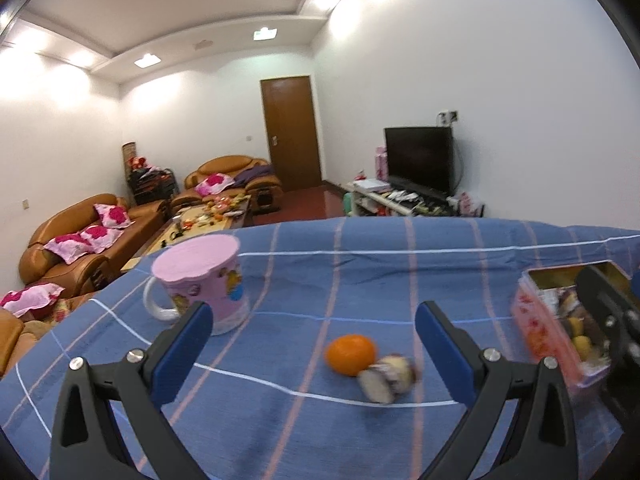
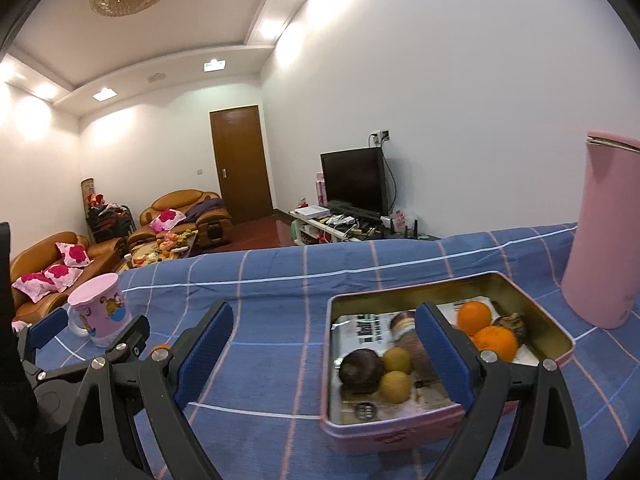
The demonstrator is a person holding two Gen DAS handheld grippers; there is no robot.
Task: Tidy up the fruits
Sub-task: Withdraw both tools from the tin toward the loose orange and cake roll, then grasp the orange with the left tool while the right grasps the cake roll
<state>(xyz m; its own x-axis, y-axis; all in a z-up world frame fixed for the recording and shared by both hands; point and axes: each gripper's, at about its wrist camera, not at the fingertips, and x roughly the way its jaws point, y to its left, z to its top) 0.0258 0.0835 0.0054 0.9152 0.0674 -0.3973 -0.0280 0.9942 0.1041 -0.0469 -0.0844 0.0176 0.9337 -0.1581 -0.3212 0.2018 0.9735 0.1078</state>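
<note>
On the blue checked cloth (image 1: 360, 280), furthest left, stands a pink lidded mug (image 1: 204, 280), upright, its handle turned to the left, just behind the left finger of the left gripper (image 1: 314, 344). That gripper's jaws stand wide apart with nothing between the pads. Ahead of them and slightly right of centre lies an orange (image 1: 351, 354) on the cloth, and touching its right side is a blurred, brown-and-white fruit (image 1: 387, 378) I can't name.

Further right sits the pink tin (image 2: 532, 316), open, lined with printed paper. The right gripper (image 2: 324, 354) hovers over its near left corner, jaws spread and empty; its right finger reaches over the tin. Inside lie a dark round fruit (image 2: 361, 368), two small yellow-green ones (image 2: 397, 360), and two oranges (image 2: 495, 342) towards the far right. Beyond the tin's right corner stands a tall pink flask (image 2: 604, 240).
</note>
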